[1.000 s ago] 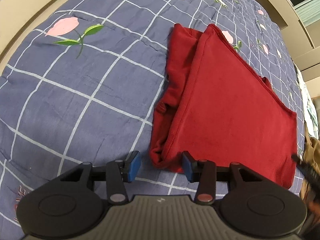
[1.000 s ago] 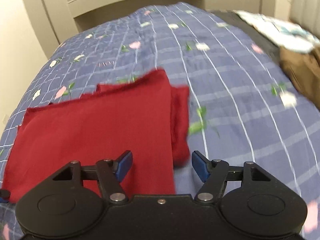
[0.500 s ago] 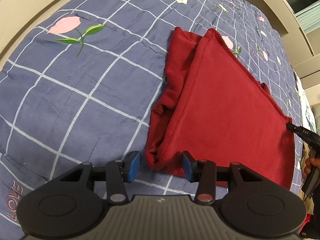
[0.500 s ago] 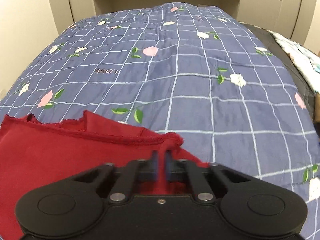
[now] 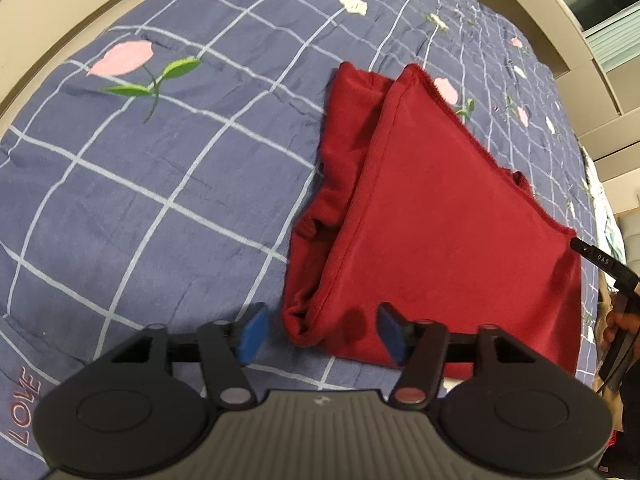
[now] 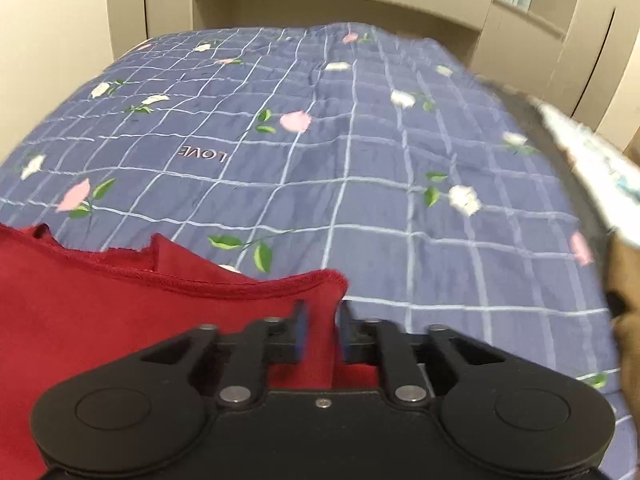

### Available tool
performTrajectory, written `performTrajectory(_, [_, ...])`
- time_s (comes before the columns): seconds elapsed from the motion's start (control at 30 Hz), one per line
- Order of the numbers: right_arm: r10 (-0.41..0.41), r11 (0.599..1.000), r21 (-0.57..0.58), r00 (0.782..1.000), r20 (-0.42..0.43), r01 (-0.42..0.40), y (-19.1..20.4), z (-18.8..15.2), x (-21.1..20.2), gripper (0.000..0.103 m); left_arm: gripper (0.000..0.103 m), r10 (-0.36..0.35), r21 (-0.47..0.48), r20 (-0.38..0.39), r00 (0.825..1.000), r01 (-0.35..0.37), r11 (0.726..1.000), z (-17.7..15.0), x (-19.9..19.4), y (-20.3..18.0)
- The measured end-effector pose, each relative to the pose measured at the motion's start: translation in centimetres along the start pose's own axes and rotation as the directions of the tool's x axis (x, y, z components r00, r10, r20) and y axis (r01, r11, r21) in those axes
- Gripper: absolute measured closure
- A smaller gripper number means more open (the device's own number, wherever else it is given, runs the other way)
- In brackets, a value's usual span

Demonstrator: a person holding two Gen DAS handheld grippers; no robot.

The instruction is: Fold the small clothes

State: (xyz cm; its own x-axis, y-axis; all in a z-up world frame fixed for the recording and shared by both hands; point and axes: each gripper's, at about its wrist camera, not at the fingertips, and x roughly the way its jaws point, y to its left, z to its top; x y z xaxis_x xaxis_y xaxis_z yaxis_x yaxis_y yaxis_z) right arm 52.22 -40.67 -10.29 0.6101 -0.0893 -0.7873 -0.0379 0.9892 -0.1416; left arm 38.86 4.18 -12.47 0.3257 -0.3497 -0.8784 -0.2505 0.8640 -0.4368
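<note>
Right gripper (image 6: 322, 330) opening around soft red garment (image 6: 120, 320)

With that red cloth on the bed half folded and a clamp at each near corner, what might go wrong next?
1. The right tool is opening with the corner of the red cloth between its pads, so that corner may drop.
2. The left tool is also opening, and its pads straddle the near folded corner without pressing it; closing could catch only the top layer.
3. The bunched layer underneath may get folded in as a lump.
</note>
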Motion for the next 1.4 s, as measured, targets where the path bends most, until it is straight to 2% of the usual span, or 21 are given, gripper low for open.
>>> performTrajectory(0.07, [-0.013, 0.997, -0.071, 0.999, 0.048, 0.016, 1.2, 0.0, -1.1, 0.062, 0.036, -0.002, 0.003, 0.001, 1.000, 0.002, 1.000, 0.2, -0.1, -0.1])
performTrajectory(0.1, [0.004, 0.996, -0.094, 0.998, 0.064, 0.002, 1.8, 0.1, -1.5, 0.060, 0.035, 0.001, 0.001, 0.000, 1.000, -0.001, 1.000, 0.3, 0.0, -0.2])
performTrajectory(0.2, [0.127, 0.983, -0.143, 0.989, 0.070, -0.116, 4.0, 0.6, -2.4, 0.054, 0.027, 0.012, -0.001, 0.006, 1.000, -0.012, 1.000, 0.4, -0.1, -0.6])
performTrajectory(0.3, [0.240, 0.957, -0.178, 0.970, 0.029, -0.231, 6.3, 0.9, -2.1, 0.049, 0.020, 0.044, 0.012, 0.024, 0.999, -0.044, 0.999, 0.6, -0.3, -1.0])
performTrajectory(0.43, [0.292, 0.931, -0.215, 0.955, -0.051, -0.296, 9.3, 0.7, -0.4, 0.050, 0.016, 0.058, 0.014, 0.034, 0.998, -0.059, 0.998, 0.8, -0.6, -1.3])
performTrajectory(0.57, [0.238, 0.943, -0.221, 0.968, -0.078, -0.249, 11.0, 0.8, 1.7, 0.054, 0.010, 0.080, 0.028, 0.045, 0.996, -0.081, 0.996, 1.0, -0.8, -1.7])
performTrajectory(0.7, [0.123, 0.973, -0.194, 0.992, -0.036, -0.127, 11.1, 1.6, 2.9, 0.056, 0.007, 0.087, 0.049, 0.056, 0.995, -0.090, 0.995, 1.2, -1.1, -2.3])
performTrajectory(0.8, [0.077, 0.985, -0.155, 0.997, 0.009, -0.075, 10.3, 2.3, 2.8, 0.056, 0.005, 0.088, 0.059, 0.064, 0.994, -0.092, 0.994, 1.4, -1.3, -2.6])
performTrajectory(0.83, [0.067, 0.988, -0.142, 0.997, 0.036, -0.061, 10.0, 2.4, 2.2, 0.053, 0.004, 0.088, 0.062, 0.065, 0.994, -0.092, 0.994, 1.4, -1.3, -2.7])
performTrajectory(0.87, [0.079, 0.988, -0.135, 0.995, 0.056, -0.070, 9.8, 2.3, 1.5, 0.045, 0.004, 0.087, 0.066, 0.064, 0.994, -0.091, 0.994, 1.5, -1.3, -2.7])
performTrajectory(0.97, [0.140, 0.980, -0.150, 0.987, 0.080, -0.127, 9.7, 1.4, -0.8, 0.029, 0.003, 0.085, 0.077, 0.061, 0.994, -0.090, 0.993, 1.7, -1.4, -2.9])
performTrajectory(1.13, [0.212, 0.970, -0.137, 0.974, 0.077, -0.201, 10.2, -1.6, -4.9, 0.014, 0.002, 0.100, 0.087, 0.058, 0.993, -0.105, 0.991, 2.1, -1.2, -3.0])
performTrajectory(1.3, [0.194, 0.976, -0.116, 0.977, 0.084, -0.183, 11.8, -5.1, -8.0, 0.005, 0.001, 0.125, 0.108, 0.062, 0.990, -0.131, 0.985, 2.4, -0.8, -3.1])
performTrajectory(1.4, [0.130, 0.987, -0.114, 0.985, 0.117, -0.116, 12.8, -7.5, -9.2, 0.003, 0.001, 0.130, 0.120, 0.077, 0.989, -0.138, 0.983, 2.6, -0.6, -2.9])
